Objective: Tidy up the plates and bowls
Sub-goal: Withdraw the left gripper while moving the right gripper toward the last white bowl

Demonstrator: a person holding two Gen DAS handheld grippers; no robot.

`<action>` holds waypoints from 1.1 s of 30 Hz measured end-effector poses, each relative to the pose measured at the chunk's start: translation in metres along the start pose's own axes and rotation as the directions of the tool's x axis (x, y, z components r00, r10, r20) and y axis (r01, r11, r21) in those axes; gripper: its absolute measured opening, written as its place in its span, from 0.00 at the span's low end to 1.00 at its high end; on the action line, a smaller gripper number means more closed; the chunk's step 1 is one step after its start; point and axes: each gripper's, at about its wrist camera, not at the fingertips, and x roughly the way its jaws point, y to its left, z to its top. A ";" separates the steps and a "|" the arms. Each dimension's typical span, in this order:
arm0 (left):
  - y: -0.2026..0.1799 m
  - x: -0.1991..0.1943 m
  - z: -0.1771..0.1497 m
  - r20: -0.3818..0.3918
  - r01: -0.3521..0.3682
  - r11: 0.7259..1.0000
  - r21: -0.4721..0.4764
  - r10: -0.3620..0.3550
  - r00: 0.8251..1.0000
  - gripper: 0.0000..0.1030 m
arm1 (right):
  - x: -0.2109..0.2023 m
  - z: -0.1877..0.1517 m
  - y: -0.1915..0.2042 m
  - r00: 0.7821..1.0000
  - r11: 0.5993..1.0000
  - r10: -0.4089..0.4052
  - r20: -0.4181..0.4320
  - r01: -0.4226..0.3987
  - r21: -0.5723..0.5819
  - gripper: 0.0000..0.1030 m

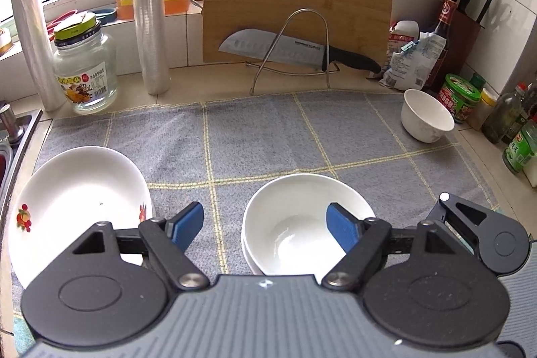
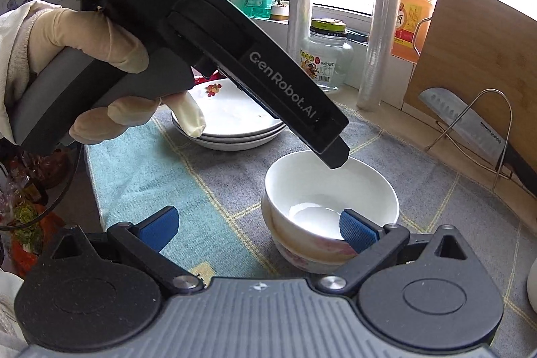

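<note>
White china on a grey checked cloth (image 1: 255,136). Nested bowls (image 1: 302,223) sit mid-cloth, one inside another; stacked plates (image 1: 77,200) with a fruit print lie toward the sink side; one small bowl (image 1: 426,116) stands alone at the far corner, near the bottles and jars.

Left gripper (image 1: 265,227): jaws apart, nothing between the pads, one pad hanging over the nested bowls' rim. Right gripper (image 2: 258,227): jaws wide apart, empty, one pad close by the top bowl's wall; contact cannot be judged from this angle. A gloved hand (image 2: 100,56) holds the left tool above the bowls.

Risks, as I read them: the top bowl seems to sit slightly askew in the lower one, so a nudge from either pad could rock or slide it. The two tools crowd the same bowls and may knock each other. Reaching for the small bowl passes near a knife (image 1: 295,49) on its wire stand and a packed row of bottles; a wide swing could topple one.

Room: open cloth between plates and bowls, and more behind the bowls. The sink edge runs close beside the plates.
</note>
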 end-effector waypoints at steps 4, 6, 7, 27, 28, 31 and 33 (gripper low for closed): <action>0.002 -0.007 -0.005 0.026 0.006 1.000 -0.012 -0.006 1.000 0.78 | -0.002 0.000 0.001 0.999 0.999 -0.032 0.002 0.032 0.008 1.00; 0.002 -0.012 -0.008 0.047 0.010 1.000 -0.014 -0.009 0.999 0.79 | -0.005 -0.001 0.000 0.999 0.998 -0.051 0.000 0.051 0.031 1.00; 0.002 -0.014 -0.009 0.055 0.009 1.000 -0.010 -0.009 0.998 0.80 | -0.007 -0.001 -0.001 0.998 0.997 -0.062 0.000 0.062 0.046 1.00; -0.043 -0.007 -0.016 0.084 0.244 0.950 0.196 -0.265 0.961 0.92 | -0.051 -0.046 -0.046 0.830 0.740 -0.500 -0.246 0.557 0.375 1.00; -0.047 -0.006 -0.017 0.082 0.245 0.949 0.200 -0.266 0.961 0.92 | -0.053 -0.049 -0.051 0.827 0.734 -0.503 -0.251 0.562 0.380 1.00; -0.058 -0.001 -0.017 0.080 0.235 0.953 0.192 -0.254 0.964 0.98 | -0.058 -0.058 -0.073 0.806 0.710 -0.527 -0.271 0.592 0.381 1.00; -0.068 0.004 -0.015 0.073 0.229 0.958 0.174 -0.244 0.967 0.98 | -0.061 -0.063 -0.089 0.800 0.700 -0.530 -0.281 0.599 0.389 1.00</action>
